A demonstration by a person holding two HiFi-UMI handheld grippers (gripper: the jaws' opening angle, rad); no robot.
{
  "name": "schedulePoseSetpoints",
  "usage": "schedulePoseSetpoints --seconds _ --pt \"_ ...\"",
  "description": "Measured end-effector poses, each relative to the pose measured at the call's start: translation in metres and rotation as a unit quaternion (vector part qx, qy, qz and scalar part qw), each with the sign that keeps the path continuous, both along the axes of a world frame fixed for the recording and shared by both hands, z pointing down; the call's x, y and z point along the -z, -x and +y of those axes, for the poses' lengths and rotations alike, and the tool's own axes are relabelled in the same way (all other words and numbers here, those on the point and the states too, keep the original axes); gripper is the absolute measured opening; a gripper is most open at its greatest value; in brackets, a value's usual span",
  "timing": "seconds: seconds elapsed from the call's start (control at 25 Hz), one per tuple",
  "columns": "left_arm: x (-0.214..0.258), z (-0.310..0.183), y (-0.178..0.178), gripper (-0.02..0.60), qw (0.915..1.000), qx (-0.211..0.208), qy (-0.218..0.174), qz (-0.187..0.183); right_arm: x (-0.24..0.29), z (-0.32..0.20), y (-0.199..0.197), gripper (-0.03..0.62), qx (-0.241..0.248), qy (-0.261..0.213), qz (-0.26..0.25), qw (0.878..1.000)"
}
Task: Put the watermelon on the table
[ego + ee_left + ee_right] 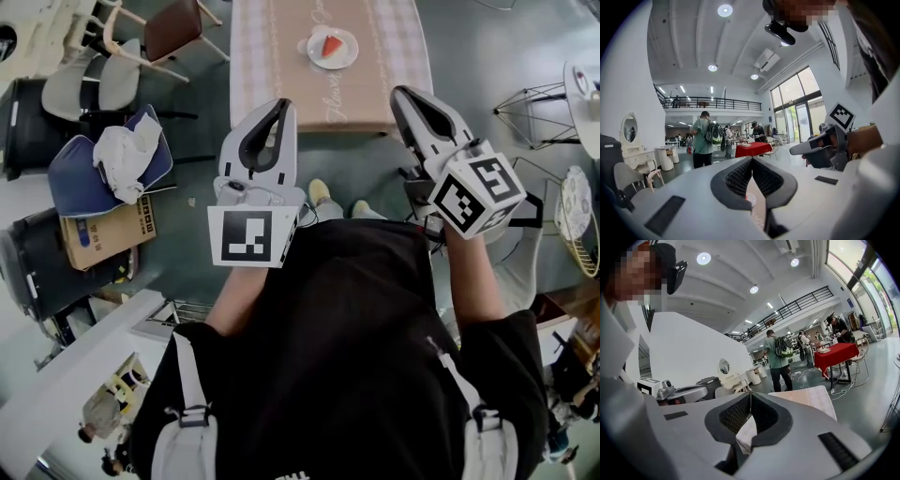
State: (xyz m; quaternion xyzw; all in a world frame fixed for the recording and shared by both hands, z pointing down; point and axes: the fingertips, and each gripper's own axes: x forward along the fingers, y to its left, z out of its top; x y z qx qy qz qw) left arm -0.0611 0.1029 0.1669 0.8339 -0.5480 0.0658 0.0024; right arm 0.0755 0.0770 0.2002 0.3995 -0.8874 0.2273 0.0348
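A: What do we count, left to right?
B: One left gripper; one table bearing one plate with one watermelon slice on it; one right gripper.
A: And our jaws?
B: Both pairs pressed together, pinching nothing; both well apart from the slice.

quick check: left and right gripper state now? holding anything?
Left gripper: closed, tips together, holding nothing.
Right gripper: closed, tips together, holding nothing.
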Motion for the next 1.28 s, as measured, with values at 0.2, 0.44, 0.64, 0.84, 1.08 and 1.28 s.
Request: schedulePoseSetpoints --seconds 0.2,0.44,0.64,0.84,1.08,1.28 --pt "0.003 0.011 -0.018 0.011 1.0000 -0.002 0.000 -0.003 0.006 0.011 -0.017 0.018 0.003 -0.008 -0.004 1.000" --pt "0.005 0.025 -0.034 0.011 1.0000 -0.002 -0.003 -0.006 0.010 0.026 -0.033 0.018 0.001 -0.010 -0.010 1.000" --pt "0.011 0.042 -0.047 0.011 0.9999 0.001 -0.007 -0.008 0.014 0.042 -0.046 0.018 0.003 -0.015 -0.010 1.000" --pt "0.012 0.062 -0.057 0.011 0.9999 0.007 -0.011 -0.007 0.015 0.061 -0.058 0.018 -0.005 -0.012 0.006 1.000" --pt "0.009 0.085 -0.068 0.011 0.9996 0.017 -0.017 -0.011 0.011 0.082 -0.072 0.018 0.005 -0.017 0.000 1.000" --pt "0.007 0.094 -0.079 0.011 0.9997 0.013 -0.018 -0.012 0.012 0.092 -0.081 0.018 0.004 -0.025 -0.006 1.000"
